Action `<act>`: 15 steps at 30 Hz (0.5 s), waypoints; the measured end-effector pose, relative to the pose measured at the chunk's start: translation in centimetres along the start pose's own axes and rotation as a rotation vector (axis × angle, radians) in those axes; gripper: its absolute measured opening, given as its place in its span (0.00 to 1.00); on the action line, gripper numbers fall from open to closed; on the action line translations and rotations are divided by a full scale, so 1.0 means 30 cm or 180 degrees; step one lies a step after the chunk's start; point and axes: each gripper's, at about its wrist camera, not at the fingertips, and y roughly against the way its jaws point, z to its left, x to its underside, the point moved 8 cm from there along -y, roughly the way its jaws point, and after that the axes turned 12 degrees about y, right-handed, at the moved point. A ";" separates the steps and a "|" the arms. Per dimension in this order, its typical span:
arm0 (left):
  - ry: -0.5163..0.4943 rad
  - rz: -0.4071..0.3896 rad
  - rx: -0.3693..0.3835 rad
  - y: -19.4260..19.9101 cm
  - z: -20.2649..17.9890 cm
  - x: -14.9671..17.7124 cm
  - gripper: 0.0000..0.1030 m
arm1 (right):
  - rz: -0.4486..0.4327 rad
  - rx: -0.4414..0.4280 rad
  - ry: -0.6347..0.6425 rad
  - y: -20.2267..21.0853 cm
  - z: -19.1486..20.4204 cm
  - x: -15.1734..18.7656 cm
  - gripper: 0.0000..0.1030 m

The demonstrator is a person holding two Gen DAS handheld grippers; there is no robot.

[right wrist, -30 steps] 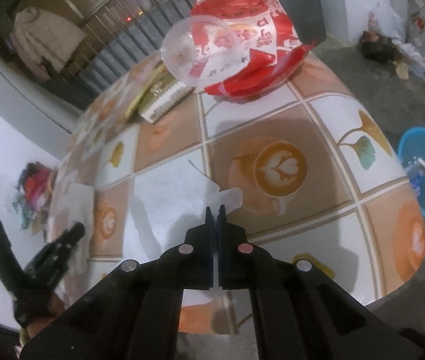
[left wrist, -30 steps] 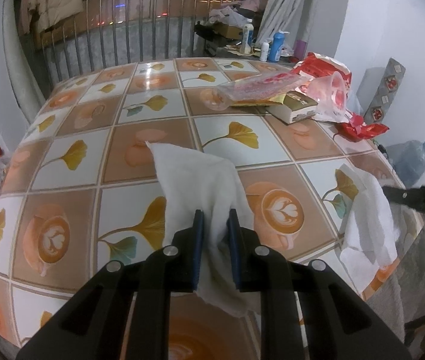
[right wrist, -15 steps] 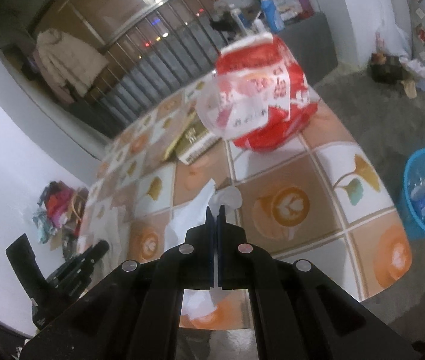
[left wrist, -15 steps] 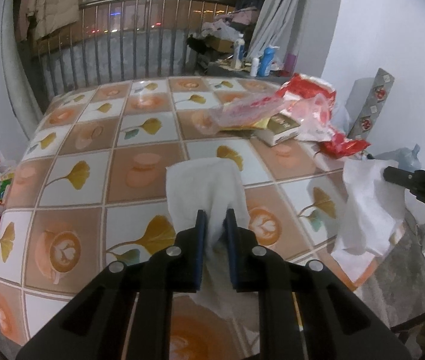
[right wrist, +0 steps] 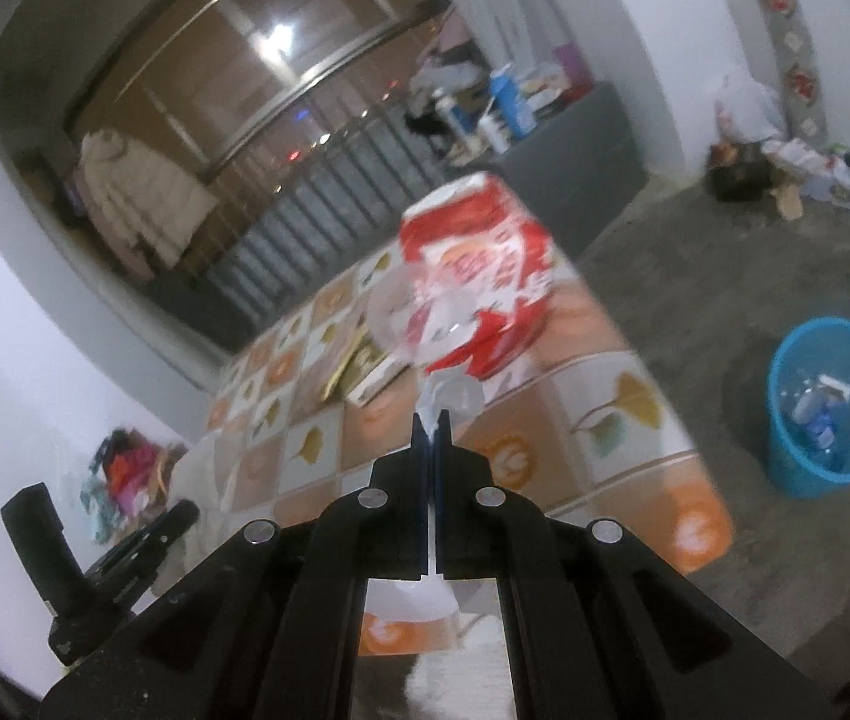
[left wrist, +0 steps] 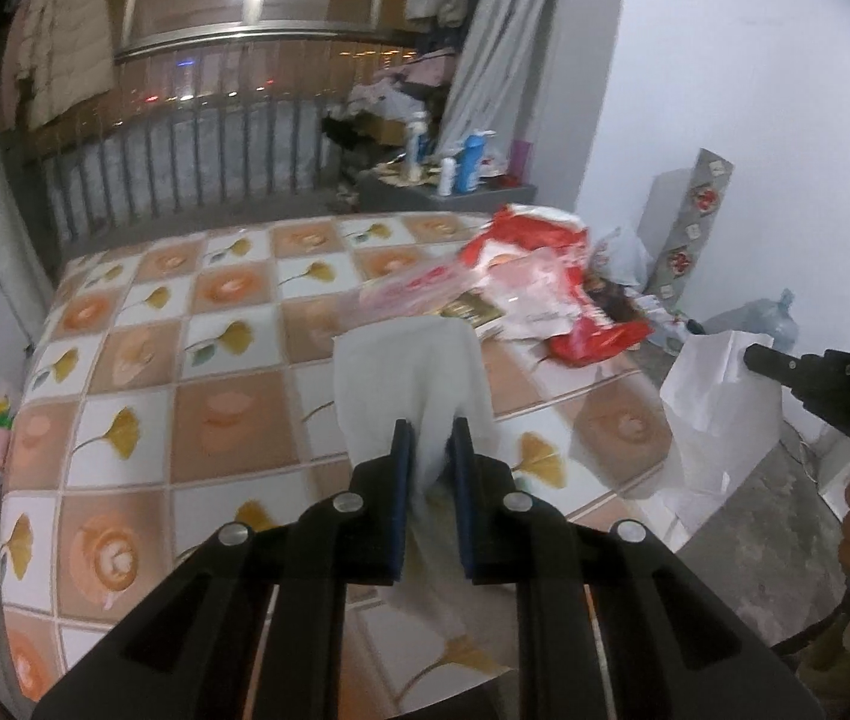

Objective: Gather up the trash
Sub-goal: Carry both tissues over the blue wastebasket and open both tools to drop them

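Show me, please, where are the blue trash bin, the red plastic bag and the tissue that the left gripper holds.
blue trash bin [right wrist: 785, 468]: right wrist view, on its outer wall.
red plastic bag [right wrist: 473, 258]: right wrist view, on its printed side.
tissue [left wrist: 407, 366]: left wrist view, on the sheet above the jaws.

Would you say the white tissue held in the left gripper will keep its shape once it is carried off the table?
Probably not: the white tissue already drapes limply from the left gripper, so it is likely floppy and light. It may tear if tugged.
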 end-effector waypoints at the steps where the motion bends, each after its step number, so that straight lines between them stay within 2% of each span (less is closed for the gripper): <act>1: -0.0043 0.0010 0.0062 -0.003 -0.035 -0.009 0.12 | -0.0057 0.0037 -0.0040 0.026 -0.028 -0.007 0.00; 7: -0.0281 0.0103 0.0403 -0.046 -0.231 -0.053 0.12 | -0.0296 0.0226 -0.0237 0.144 -0.183 -0.035 0.00; 15: -0.0673 0.0437 0.0951 -0.195 -0.607 -0.072 0.12 | -0.0481 0.0653 -0.0584 0.261 -0.477 -0.054 0.00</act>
